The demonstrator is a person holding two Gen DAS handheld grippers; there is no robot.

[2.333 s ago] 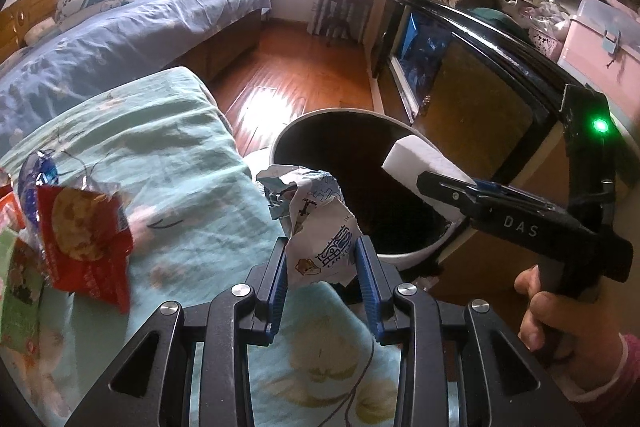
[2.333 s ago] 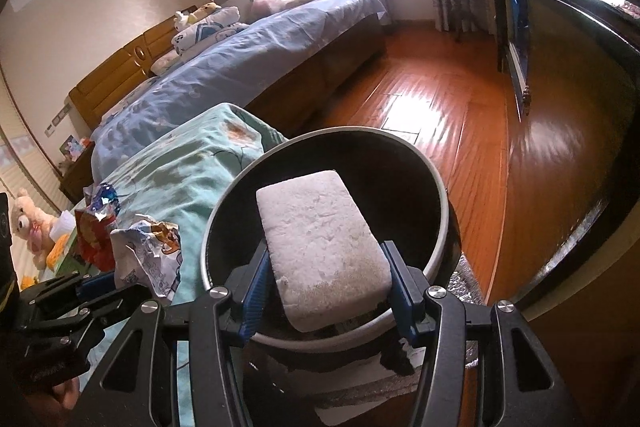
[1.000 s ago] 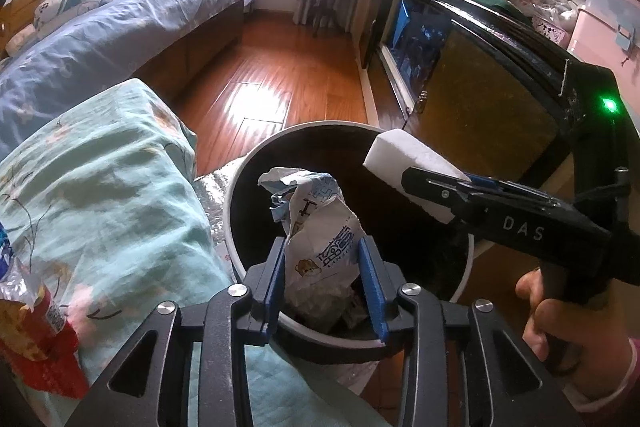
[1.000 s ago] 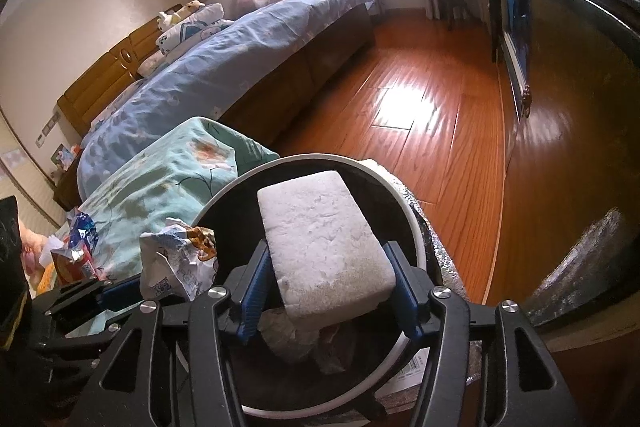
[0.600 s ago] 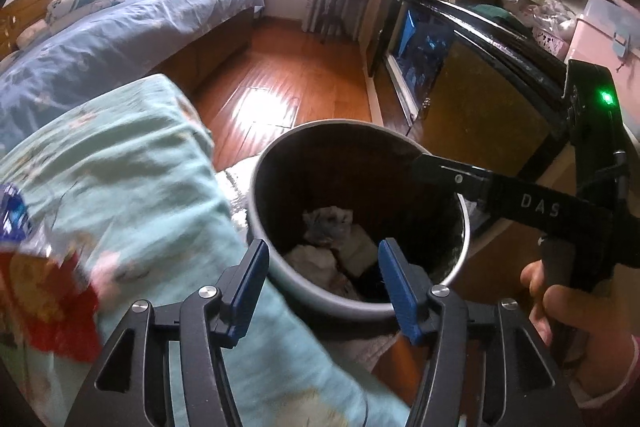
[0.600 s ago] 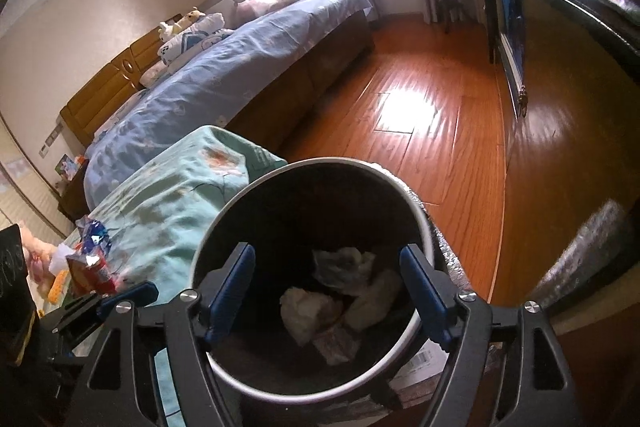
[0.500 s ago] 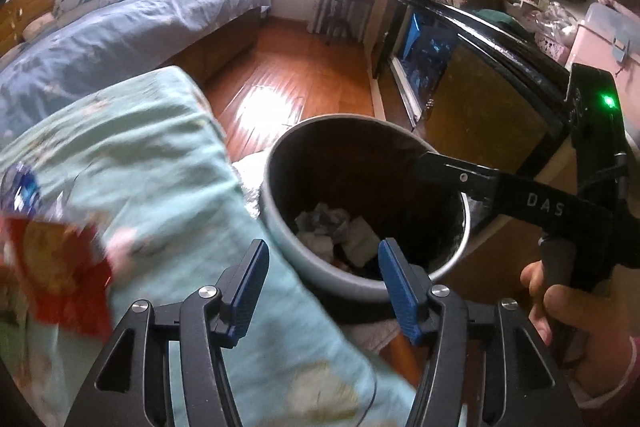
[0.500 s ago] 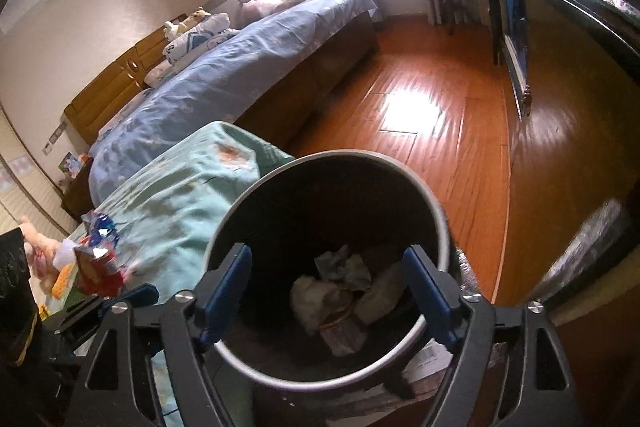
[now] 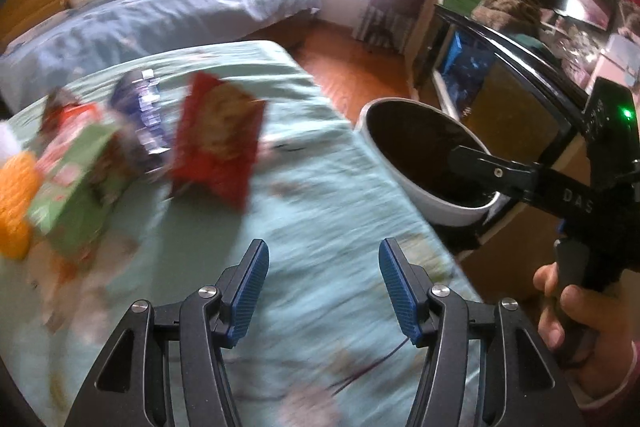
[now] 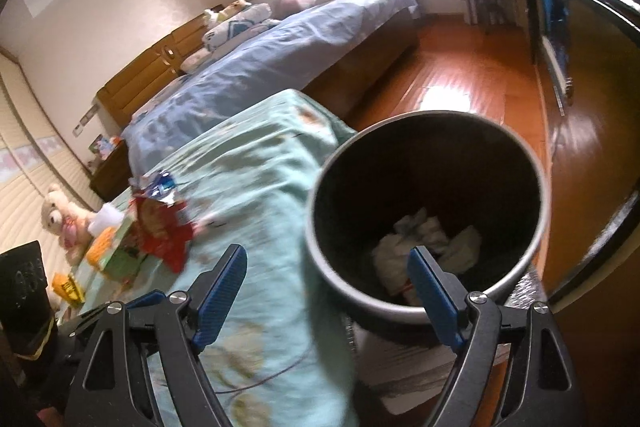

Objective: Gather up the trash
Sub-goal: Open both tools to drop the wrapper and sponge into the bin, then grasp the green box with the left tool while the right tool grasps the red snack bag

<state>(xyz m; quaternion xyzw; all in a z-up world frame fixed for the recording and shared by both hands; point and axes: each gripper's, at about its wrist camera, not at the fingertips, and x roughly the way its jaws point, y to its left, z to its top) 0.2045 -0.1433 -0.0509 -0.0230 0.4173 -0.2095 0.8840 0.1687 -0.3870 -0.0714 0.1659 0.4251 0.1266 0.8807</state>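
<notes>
A round trash bin (image 10: 532, 243) stands on the floor beside a teal-covered table (image 10: 256, 187); crumpled white trash (image 10: 416, 239) lies at its bottom. The bin (image 9: 440, 203) also shows at right in the left wrist view. On the cloth lie a red snack bag (image 9: 218, 151), a blue wrapper (image 9: 140, 115) and a green packet (image 9: 76, 183); the red bag (image 10: 160, 231) shows again in the right wrist view. My left gripper (image 9: 322, 279) is open and empty above the cloth. My right gripper (image 10: 326, 287) is open and empty at the bin's near rim.
A bed with a blue cover (image 9: 160, 15) lies behind the table. A dark glass cabinet (image 9: 516, 95) stands right of the bin. Wooden floor (image 10: 452, 87) runs between bed and cabinet. An orange item (image 9: 16, 203) and a plush toy (image 10: 60, 223) sit at the table's far left.
Both grippers opened and dropped the crumpled wrapper and the white sponge into the bin. The left gripper has since swung left over the cloth towards the snack bags.
</notes>
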